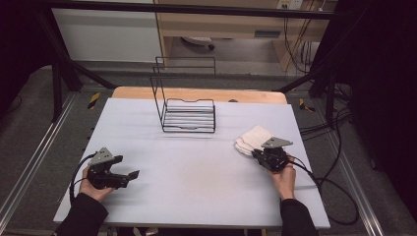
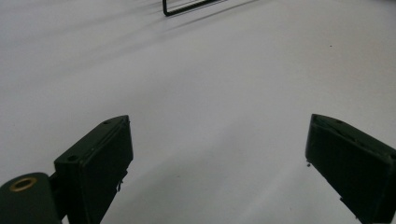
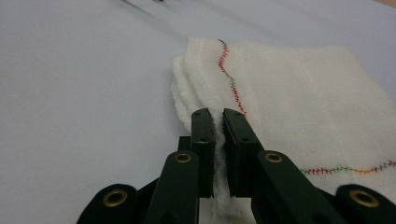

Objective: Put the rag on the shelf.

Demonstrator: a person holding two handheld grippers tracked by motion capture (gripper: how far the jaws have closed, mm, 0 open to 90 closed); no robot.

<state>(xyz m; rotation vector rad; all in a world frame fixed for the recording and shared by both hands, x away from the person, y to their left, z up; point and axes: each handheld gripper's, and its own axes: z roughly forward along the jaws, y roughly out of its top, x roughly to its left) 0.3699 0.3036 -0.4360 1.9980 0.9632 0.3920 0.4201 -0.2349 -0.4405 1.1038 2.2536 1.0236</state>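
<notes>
**Folded cloth, pinched at edge**

High view: white cloth lay at the table's right side, right gripper at its near edge; left gripper rested apart; wire rack stood behind.

Left gripper view: 2 jaws spread over bare table.

Right gripper view: jaws pinched the cloth's edge.
</notes>
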